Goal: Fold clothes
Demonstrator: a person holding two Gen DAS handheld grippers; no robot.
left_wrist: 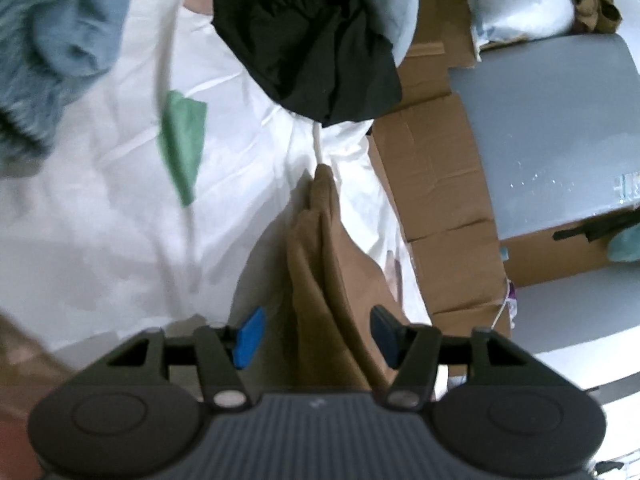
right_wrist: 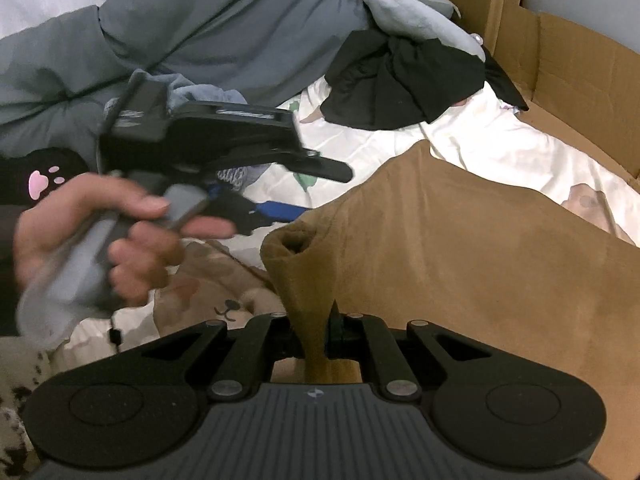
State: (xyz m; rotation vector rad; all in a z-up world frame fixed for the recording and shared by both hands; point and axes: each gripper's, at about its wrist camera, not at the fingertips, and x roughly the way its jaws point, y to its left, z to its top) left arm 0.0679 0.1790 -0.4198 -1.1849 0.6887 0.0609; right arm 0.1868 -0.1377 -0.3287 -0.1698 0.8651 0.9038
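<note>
A brown garment (right_wrist: pixel 460 260) lies spread over the white bed sheet (left_wrist: pixel 100 220). My right gripper (right_wrist: pixel 316 332) is shut on a bunched fold of it, and the cloth rises from the jaws in a rolled edge. In the left wrist view the same brown garment (left_wrist: pixel 320 240) runs as a narrow folded ridge between the blue pads (left_wrist: pixel 250 336) of my left gripper (left_wrist: pixel 316 336), which stands open with neither pad pressing on the cloth. The right wrist view shows a hand (right_wrist: pixel 92 240) holding the left gripper (right_wrist: pixel 280 210) just left of the rolled edge.
A crumpled black garment (left_wrist: pixel 312 40) lies farther back on the sheet, also visible as the black garment (right_wrist: pixel 400 80). A fuzzy blue cloth (left_wrist: pixel 48 40) is at the far left. Flattened cardboard boxes (left_wrist: pixel 432 200) line the bed's right side. A grey quilt (right_wrist: pixel 200 20) lies at the back.
</note>
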